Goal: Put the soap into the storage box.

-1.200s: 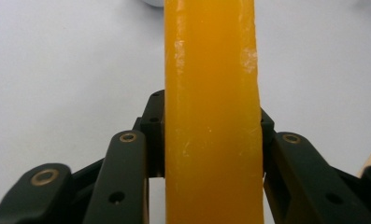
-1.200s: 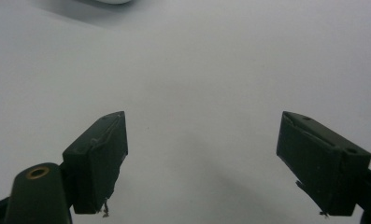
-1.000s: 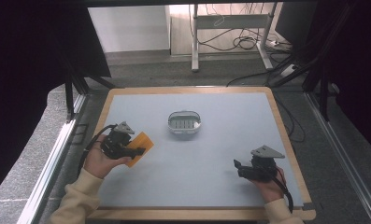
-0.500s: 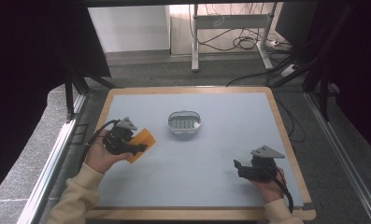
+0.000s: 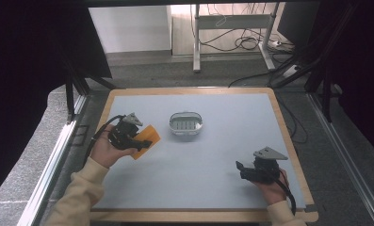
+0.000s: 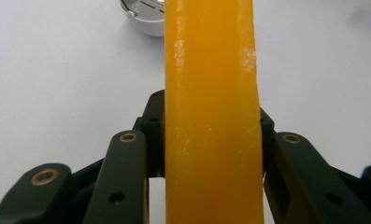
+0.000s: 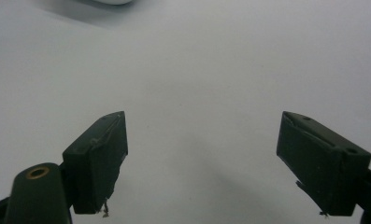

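The pale grey surface (image 5: 208,183) is framed by a wooden edge and is seen from above in the high view. A small oval metal dish (image 5: 186,124) with a slotted insert is set on it, a little behind the middle, and places are given here from that dish.

To the left of the dish and slightly nearer the person, the left gripper (image 5: 146,143) is held in the left hand (image 5: 104,150), with a black cable trailing from it. An orange block (image 5: 145,138) is clamped between its jaws; in the high view the block is seen near the dish but apart from it. In the left gripper view the orange block (image 6: 211,112) is seen edge-on, running up the middle of the picture, with a black jaw pressed against each of its sides, and the rim of the dish (image 6: 143,18) is seen beyond it at the top.

To the right of the dish and well nearer the person, the right gripper (image 5: 239,169) is held in the right hand (image 5: 272,188). In the right gripper view its jaws are seen wide apart above the bare surface (image 7: 197,70), with nothing between them.
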Available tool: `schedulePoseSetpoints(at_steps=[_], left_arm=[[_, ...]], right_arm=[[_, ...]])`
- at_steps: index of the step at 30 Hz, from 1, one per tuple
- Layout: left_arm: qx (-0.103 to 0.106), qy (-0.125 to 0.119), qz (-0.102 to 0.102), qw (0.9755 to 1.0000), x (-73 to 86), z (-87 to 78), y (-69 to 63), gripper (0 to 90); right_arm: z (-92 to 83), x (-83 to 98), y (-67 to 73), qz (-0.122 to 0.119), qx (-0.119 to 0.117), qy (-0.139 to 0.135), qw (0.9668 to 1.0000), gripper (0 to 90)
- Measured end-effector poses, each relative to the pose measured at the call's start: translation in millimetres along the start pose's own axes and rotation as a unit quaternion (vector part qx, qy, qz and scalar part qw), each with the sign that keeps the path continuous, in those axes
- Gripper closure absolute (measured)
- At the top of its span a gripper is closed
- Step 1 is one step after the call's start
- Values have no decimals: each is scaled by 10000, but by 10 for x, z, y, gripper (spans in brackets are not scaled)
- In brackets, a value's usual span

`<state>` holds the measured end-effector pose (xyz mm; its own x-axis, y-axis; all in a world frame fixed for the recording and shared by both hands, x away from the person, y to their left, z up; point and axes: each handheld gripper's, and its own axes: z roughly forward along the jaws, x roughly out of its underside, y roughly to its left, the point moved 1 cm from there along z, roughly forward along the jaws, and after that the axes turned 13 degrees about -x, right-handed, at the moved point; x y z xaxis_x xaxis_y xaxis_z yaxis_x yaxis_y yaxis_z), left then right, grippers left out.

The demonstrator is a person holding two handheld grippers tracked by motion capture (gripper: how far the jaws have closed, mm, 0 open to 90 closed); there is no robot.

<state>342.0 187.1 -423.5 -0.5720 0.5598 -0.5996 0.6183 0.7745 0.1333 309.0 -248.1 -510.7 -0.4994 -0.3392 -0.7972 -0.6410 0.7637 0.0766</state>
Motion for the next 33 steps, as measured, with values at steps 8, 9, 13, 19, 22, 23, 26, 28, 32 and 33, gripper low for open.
schedulePoseSetpoints(at_steps=[8, 9, 13, 19, 22, 23, 26, 28, 32, 33], left_arm=[[-47, 44, 118, 9999, -144, 18, 40, 621], [-67, 51, 122, 9999, -165, 16, 52, 621], [-143, 51, 164, 9997, -241, 11, 95, 621], [-167, 103, 337, 9992, -349, 23, 94, 621], [-162, 85, 419, 9990, -402, 5, 80, 621], [-153, 75, 442, 9989, -422, -1, 76, 621], [-138, 67, 552, 9984, -487, -4, 62, 621], [-135, 68, 608, 9980, -533, 10, 44, 621], [-11, 76, 700, 9975, -619, 56, 18, 621], [41, 70, 707, 9975, -640, 68, 21, 621]], right_arm=[[-3, 1, 7, -13, -34, 13, 10000, 169], [-2, 1, 5, -17, -29, 6, 10000, 169], [-4, 4, -6, -5, -16, -3, 10000, 169], [-4, 3, -13, -32, -2, 4, 10000, 166], [-5, 2, -15, -25, -4, -3, 10000, 166], [-5, 2, -14, -27, -4, -3, 10000, 166], [-4, 1, -11, -33, -6, -1, 10000, 166], [-3, 2, -9, -39, -11, 3, 10000, 166], [-2, 3, -12, -37, -9, 13, 10000, 166], [-2, 4, -14, -37, -12, 12, 10000, 166]])
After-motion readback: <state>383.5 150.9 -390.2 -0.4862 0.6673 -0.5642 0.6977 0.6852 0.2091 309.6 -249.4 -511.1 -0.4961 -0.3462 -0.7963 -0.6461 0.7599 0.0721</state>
